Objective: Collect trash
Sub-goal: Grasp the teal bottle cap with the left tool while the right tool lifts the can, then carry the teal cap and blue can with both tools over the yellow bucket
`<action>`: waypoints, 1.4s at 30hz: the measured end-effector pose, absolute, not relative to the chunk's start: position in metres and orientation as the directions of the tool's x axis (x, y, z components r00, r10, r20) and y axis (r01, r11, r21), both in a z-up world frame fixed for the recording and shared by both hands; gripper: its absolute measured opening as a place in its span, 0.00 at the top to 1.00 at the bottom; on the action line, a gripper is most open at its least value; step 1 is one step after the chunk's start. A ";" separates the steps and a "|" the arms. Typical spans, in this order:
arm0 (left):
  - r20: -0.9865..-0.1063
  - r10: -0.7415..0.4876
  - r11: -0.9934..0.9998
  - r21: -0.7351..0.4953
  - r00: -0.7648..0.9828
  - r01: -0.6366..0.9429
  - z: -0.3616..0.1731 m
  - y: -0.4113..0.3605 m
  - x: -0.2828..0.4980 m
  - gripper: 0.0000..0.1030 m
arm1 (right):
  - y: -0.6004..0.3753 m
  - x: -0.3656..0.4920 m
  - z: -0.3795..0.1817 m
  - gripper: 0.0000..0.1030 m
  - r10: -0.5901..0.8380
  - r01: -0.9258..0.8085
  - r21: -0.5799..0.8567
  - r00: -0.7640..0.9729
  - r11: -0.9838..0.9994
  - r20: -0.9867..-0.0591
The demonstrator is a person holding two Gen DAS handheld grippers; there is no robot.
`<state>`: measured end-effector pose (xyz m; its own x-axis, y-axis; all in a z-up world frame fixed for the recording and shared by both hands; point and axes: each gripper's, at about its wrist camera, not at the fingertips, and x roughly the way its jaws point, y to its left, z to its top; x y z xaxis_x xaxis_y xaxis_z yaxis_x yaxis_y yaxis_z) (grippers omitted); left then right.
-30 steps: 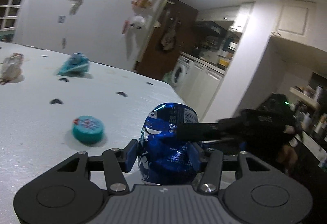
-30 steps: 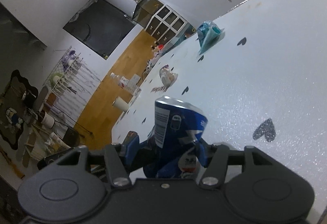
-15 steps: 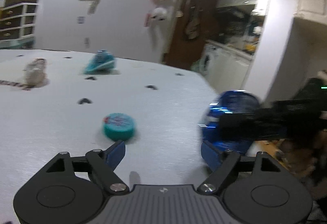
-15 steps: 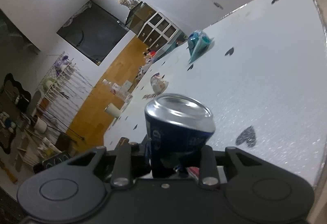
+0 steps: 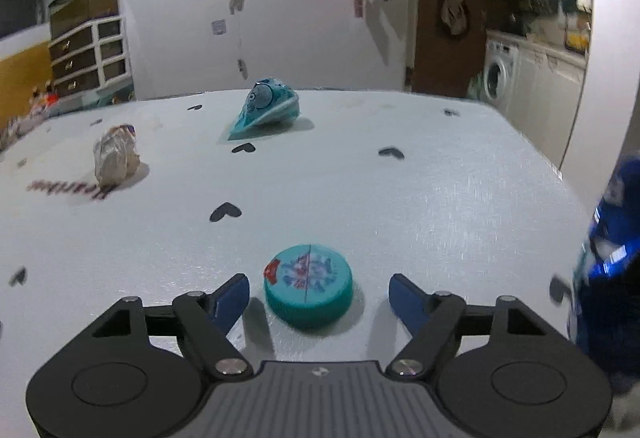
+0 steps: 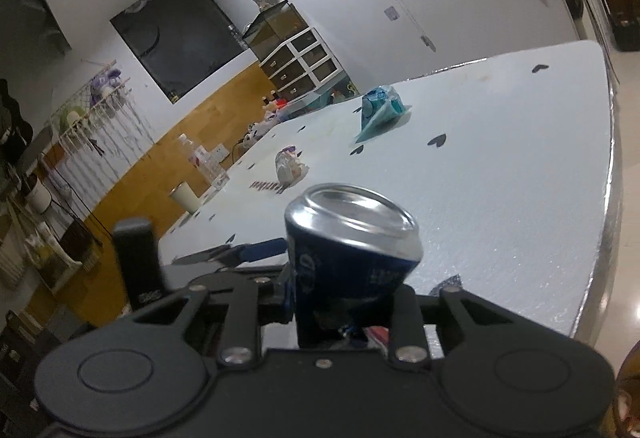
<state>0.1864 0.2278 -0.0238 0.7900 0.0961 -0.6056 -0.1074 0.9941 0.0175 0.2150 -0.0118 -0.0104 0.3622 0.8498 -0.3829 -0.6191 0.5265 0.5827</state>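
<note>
Handed over: crushed blue can (image 6: 352, 250) now clamped in right gripper (image 6: 344, 314), lifted off surface (image 5: 440, 198). Left gripper (image 5: 318, 296) freed, closing around teal lid (image 5: 308, 284), untouched yet.

A white table (image 5: 440, 198) dotted with dark heart shapes fills the frame. On it lie a round teal lid (image 5: 308, 286) at lower centre, a crumpled wrapper (image 5: 115, 157) at left, and a teal pouch (image 5: 266, 111) at upper centre.
</note>
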 end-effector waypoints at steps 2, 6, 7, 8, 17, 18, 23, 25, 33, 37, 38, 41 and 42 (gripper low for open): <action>-0.600 0.100 0.994 0.016 0.794 -0.112 -0.024 0.226 0.190 0.36 | -0.012 0.213 -0.008 0.73 0.843 -0.627 0.565 0.371 0.537 -0.389; -0.602 0.091 0.995 0.014 0.794 -0.103 -0.022 0.218 0.192 0.52 | -0.013 0.211 -0.005 0.73 0.831 -0.639 0.533 0.388 0.554 -0.399; -0.602 0.086 0.995 0.009 0.794 -0.101 -0.021 0.217 0.190 0.52 | -0.013 0.210 -0.005 0.73 0.828 -0.642 0.526 0.392 0.559 -0.401; -0.601 0.083 0.995 0.003 0.795 -0.101 -0.021 0.216 0.188 0.53 | -0.013 0.209 -0.004 0.73 0.824 -0.644 0.518 0.397 0.563 -0.403; -0.554 0.043 0.997 -0.027 0.832 -0.070 0.005 0.195 0.157 0.53 | -0.022 0.203 0.009 0.73 0.791 -0.645 0.461 0.463 0.610 -0.400; -0.546 0.040 0.998 -0.024 0.837 -0.063 0.010 0.192 0.154 0.53 | -0.024 0.202 0.012 0.73 0.785 -0.643 0.451 0.475 0.618 -0.398; -0.512 0.016 0.999 -0.016 0.859 -0.029 0.030 0.169 0.142 0.53 | -0.040 0.196 0.024 0.73 0.749 -0.631 0.404 0.539 0.662 -0.386; -0.503 0.003 1.000 -0.015 0.864 -0.013 0.036 0.158 0.139 0.53 | -0.051 0.194 0.029 0.73 0.730 -0.620 0.385 0.567 0.684 -0.383; -0.478 -0.071 0.997 -0.025 0.875 0.068 0.049 0.104 0.133 0.53 | -0.100 0.182 0.036 0.73 0.654 -0.568 0.324 0.653 0.757 -0.382; -0.469 -0.107 0.994 -0.035 0.877 0.103 0.051 0.075 0.133 0.53 | -0.127 0.176 0.035 0.73 0.610 -0.532 0.299 0.693 0.792 -0.384; -0.467 -0.115 0.993 -0.038 0.877 0.110 0.051 0.069 0.133 0.53 | -0.135 0.174 0.034 0.73 0.597 -0.522 0.290 0.704 0.802 -0.386; -0.464 -0.141 0.990 -0.040 0.874 0.138 0.051 0.047 0.134 0.53 | -0.156 0.168 0.031 0.73 0.553 -0.489 0.258 0.736 0.833 -0.391; -0.463 -0.151 0.988 -0.041 0.873 0.148 0.050 0.038 0.135 0.53 | -0.162 0.167 0.029 0.73 0.541 -0.479 0.253 0.743 0.841 -0.393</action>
<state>0.1348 0.0385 0.0504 0.8734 -0.1506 -0.4632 0.1483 0.9881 -0.0415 0.1673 -0.1623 0.0294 0.7434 0.5415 -0.3926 -0.4789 0.8407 0.2528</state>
